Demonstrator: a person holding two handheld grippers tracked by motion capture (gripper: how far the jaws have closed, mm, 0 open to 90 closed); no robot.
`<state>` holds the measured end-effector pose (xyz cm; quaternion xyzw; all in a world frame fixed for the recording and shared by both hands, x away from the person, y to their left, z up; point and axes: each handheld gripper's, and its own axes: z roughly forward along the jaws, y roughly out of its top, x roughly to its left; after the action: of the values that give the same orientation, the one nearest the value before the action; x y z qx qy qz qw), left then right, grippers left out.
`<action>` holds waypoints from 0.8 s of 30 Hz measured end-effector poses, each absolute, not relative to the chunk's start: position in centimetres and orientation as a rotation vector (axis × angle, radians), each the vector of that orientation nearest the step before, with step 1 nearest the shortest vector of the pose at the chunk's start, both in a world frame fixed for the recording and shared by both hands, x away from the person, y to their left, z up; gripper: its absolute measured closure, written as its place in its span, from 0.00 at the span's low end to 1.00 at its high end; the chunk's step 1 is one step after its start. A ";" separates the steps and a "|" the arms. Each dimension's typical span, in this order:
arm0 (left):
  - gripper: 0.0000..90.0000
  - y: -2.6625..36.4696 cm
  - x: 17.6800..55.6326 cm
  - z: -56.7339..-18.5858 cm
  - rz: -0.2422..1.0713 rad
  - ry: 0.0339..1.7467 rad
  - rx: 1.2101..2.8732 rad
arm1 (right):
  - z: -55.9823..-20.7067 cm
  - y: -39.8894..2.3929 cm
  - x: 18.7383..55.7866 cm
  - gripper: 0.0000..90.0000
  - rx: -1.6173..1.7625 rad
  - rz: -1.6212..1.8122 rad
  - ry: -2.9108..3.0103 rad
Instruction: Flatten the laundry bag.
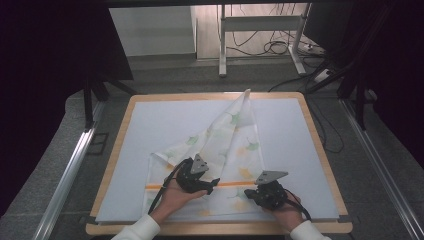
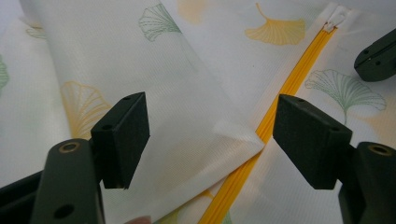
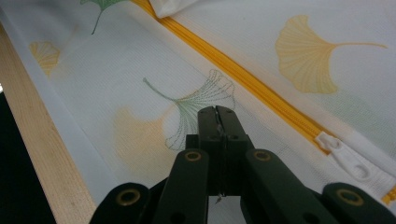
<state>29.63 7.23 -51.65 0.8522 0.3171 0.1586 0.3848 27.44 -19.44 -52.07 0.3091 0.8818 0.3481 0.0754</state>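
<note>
We hold the left gripper (image 2: 210, 140) wide open over a folded corner of the leaf-print fabric (image 1: 225, 145), beside its orange zipper (image 2: 280, 98). Our right gripper (image 3: 217, 116) rests closed, empty, on the cloth near the white zipper pull (image 3: 348, 158).

Matt woven cloth (image 1: 235, 150), glossy orange zipper (image 3: 261, 88), pale wooden table rim (image 3: 42, 154).

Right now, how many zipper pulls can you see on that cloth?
1: a white zipper pull at the end of the orange zipper, beside the shut right gripper. The folded-over cloth may hide another.
</note>
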 end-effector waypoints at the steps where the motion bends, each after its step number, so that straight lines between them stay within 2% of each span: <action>1: 0.30 7.0 29.7 -51.7 0.405 0.806 2.176 | -52.1 -19.4 27.4 0.99 0.925 1.042 2.646; 17: 0.30 5.7 31.2 -53.0 0.381 0.835 2.232 | -52.2 -19.5 27.5 0.99 0.930 1.041 2.657; 20: 0.36 5.8 31.4 -53.3 0.362 0.848 2.247 | -52.2 -19.5 27.5 0.99 0.932 1.045 2.656; 24: 0.49 6.1 31.6 -53.3 0.351 0.865 2.249 | -52.2 -19.5 27.5 0.99 0.929 1.045 2.657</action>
<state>31.64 6.10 -53.33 0.8665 0.3332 0.1353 0.3461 27.52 -19.54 -52.22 0.3087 0.8828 0.3471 0.0695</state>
